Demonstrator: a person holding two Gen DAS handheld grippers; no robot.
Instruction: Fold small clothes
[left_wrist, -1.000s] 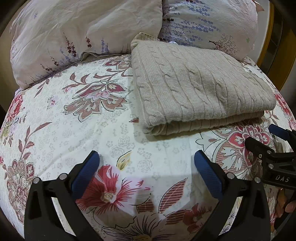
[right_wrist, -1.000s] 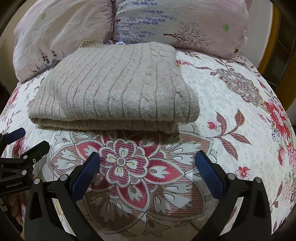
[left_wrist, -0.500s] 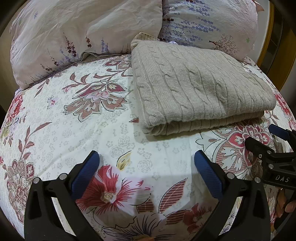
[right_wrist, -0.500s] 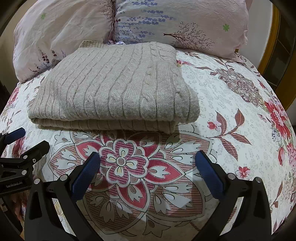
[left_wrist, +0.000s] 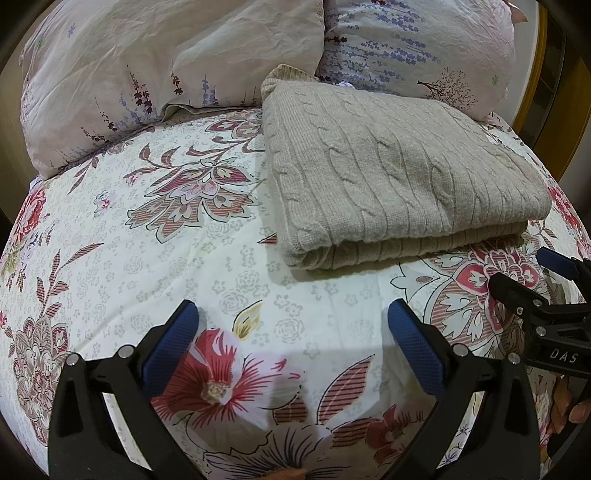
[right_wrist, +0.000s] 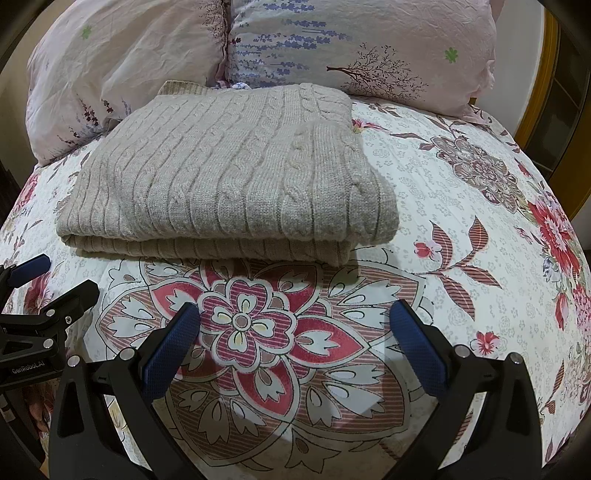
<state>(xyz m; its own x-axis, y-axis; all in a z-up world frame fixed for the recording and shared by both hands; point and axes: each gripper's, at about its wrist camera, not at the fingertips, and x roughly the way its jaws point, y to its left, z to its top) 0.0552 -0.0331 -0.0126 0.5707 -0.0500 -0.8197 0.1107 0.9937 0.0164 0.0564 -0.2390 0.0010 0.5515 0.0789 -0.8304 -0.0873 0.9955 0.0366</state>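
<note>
A beige cable-knit sweater (left_wrist: 399, 177) lies folded into a neat rectangle on the floral bedsheet (left_wrist: 155, 258); it also shows in the right wrist view (right_wrist: 229, 184). My left gripper (left_wrist: 291, 343) is open and empty, hovering over the sheet short of the sweater's near left corner. My right gripper (right_wrist: 295, 343) is open and empty, over the sheet short of the sweater's near edge. Each gripper shows at the edge of the other's view: the right one (left_wrist: 532, 284), the left one (right_wrist: 48, 280).
Two floral pillows (left_wrist: 166, 62) (right_wrist: 362, 48) lean at the head of the bed behind the sweater. A wooden frame (right_wrist: 550, 85) stands at the far right. Bare sheet (right_wrist: 461, 206) lies to the sweater's right and left.
</note>
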